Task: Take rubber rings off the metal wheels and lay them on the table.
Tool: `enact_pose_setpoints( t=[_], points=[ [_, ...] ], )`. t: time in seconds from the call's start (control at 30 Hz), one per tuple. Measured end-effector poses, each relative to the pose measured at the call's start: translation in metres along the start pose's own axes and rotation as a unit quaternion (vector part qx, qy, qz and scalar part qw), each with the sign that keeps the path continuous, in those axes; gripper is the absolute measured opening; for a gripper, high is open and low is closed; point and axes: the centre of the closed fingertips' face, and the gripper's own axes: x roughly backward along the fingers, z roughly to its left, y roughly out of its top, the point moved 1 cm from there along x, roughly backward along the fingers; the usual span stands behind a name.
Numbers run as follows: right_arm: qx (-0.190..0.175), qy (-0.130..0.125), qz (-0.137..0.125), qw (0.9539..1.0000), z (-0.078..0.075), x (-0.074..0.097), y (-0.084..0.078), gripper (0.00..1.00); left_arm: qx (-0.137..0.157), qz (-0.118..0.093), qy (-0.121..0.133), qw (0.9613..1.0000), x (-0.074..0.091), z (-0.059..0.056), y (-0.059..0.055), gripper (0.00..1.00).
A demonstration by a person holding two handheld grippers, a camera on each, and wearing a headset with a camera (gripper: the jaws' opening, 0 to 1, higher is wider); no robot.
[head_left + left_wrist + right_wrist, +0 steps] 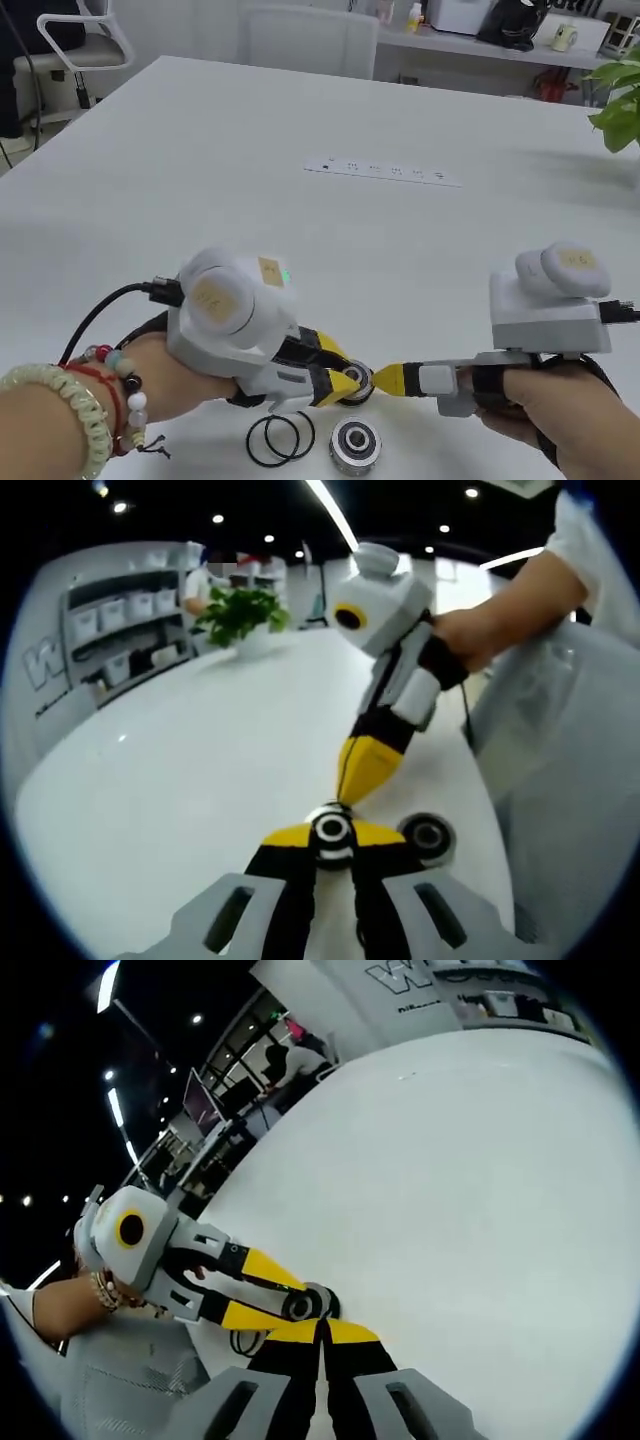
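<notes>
Above the table (420,250), brace the left gripper (345,383), jaws clamped on the wheel (358,381). Pull the right gripper (388,378), jaws pressed together at the rim, straight outward, slowly. Lay down beside the rings (280,437).

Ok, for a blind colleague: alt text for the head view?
The left gripper clamps a metal wheel at a white table; the right gripper, shut, touches its rim. Two black rings and a second wheel lie nearby.
</notes>
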Motion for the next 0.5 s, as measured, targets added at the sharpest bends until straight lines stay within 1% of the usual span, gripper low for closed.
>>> enact_pose_setpoints(
  t=[0.03, 0.2, 0.4, 0.5],
  points=[
    [-0.001, 0.001, 0.000, 1.0000, 0.0004, 0.0001, -0.0002, 0.00, 0.009, -0.010, -0.001, 0.9999, 0.0002, 0.0005, -0.0001, 0.13],
    [-0.006, 0.003, 0.000, 1.0000, 0.0016, -0.0001, -0.0001, 0.00, 0.011, -0.022, -0.002, 0.9997, 0.0002, -0.0003, 0.0004, 0.13],
    [-0.007, 0.006, -0.001, 1.0000, 0.0046, -0.0002, -0.0002, 0.00, 0.011, -0.029, -0.003, 0.9995, 0.0003, -0.0009, 0.0006, 0.13],
    [-0.008, 0.006, -0.001, 1.0000, 0.0073, 0.0000, -0.0007, 0.00, 0.008, -0.028, -0.002, 0.9996, 0.0001, -0.0007, 0.0005, 0.13]
  ],
)
